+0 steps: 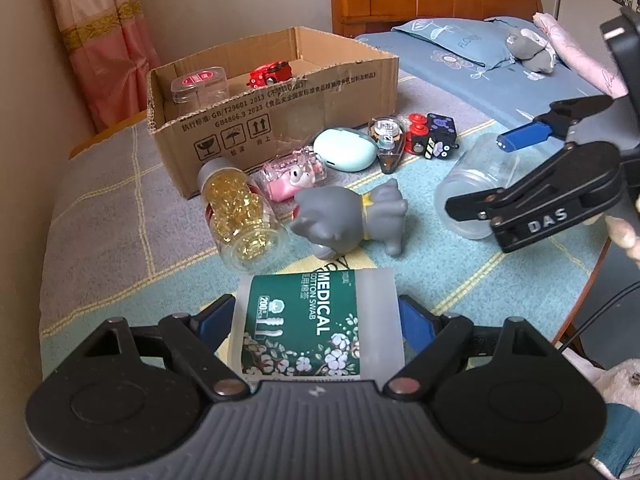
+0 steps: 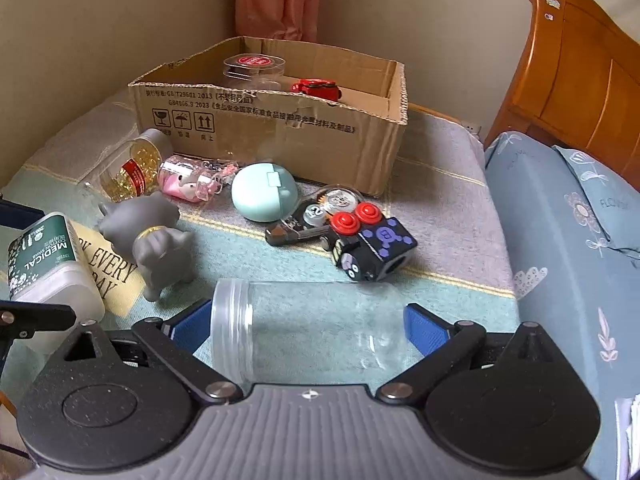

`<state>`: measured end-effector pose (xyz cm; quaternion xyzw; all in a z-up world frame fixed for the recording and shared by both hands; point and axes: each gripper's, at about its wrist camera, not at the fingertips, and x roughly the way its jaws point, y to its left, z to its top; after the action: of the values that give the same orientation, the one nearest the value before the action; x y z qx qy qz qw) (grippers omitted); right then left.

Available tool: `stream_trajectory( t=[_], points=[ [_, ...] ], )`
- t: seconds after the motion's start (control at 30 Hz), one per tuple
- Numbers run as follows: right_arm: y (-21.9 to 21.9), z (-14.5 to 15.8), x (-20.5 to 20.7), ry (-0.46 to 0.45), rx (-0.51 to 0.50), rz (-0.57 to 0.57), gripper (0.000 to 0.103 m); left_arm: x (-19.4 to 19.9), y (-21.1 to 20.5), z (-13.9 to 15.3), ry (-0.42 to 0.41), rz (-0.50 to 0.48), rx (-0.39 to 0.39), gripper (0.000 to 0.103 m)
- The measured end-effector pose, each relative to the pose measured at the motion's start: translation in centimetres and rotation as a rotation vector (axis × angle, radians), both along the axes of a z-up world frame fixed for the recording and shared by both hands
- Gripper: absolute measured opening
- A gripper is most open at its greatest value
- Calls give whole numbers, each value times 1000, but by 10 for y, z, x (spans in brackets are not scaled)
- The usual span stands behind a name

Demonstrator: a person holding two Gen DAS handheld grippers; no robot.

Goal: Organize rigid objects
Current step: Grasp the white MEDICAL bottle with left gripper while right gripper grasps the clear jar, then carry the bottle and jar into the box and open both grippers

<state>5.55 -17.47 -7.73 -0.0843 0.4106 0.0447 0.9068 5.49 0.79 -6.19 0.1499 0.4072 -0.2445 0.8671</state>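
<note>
Between the left fingers (image 1: pixel 224 312), clamped, cotton swab tub (image 1: pixel 316 320); right fingers' (image 2: pixel 424 328) state unclear

Left claw (image 1: pixel 318 320): tilted downward, blue pads (image 1: pixel 418 322) pressed against both sides of a cotton swab box (image 1: pixel 316 320).
Right claw (image 2: pixel 308 326): angled down, jaws spread around a clear jar (image 2: pixel 304 332), contact unclear.
Fingertips (image 1: pixel 624 234): visible behind right claw.
</note>
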Motion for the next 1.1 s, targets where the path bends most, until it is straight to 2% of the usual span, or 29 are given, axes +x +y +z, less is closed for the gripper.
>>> stream_trajectory(
  t=[0.1, 0.33, 0.47, 0.6, 0.77, 1.03, 1.1],
  points=[
    [-2, 3, -3, 7, 6, 14, 95, 2, -1, -4, 8, 3, 4, 83],
    [-5, 9, -7, 11, -4, 51, 95, 4, 5, 3, 42, 10, -20, 83],
    [-10, 22, -9, 1, 16, 84, 95, 5, 12, 19, 38, 16, -41, 83],
    [-12, 38, -9, -25, -8, 105, 95, 9, 15, 43, -12, 23, -51, 83],
    [-17, 63, 3, -66, 16, 119, 95, 26, 13, 73, -90, 37, -55, 83],
    [-13, 92, 36, -137, 16, 127, 95, 77, -1, 103, -176, 59, -40, 83],
    [-13, 97, 44, -148, 17, 121, 95, 97, -7, 105, -174, 74, -35, 83]
  ],
)
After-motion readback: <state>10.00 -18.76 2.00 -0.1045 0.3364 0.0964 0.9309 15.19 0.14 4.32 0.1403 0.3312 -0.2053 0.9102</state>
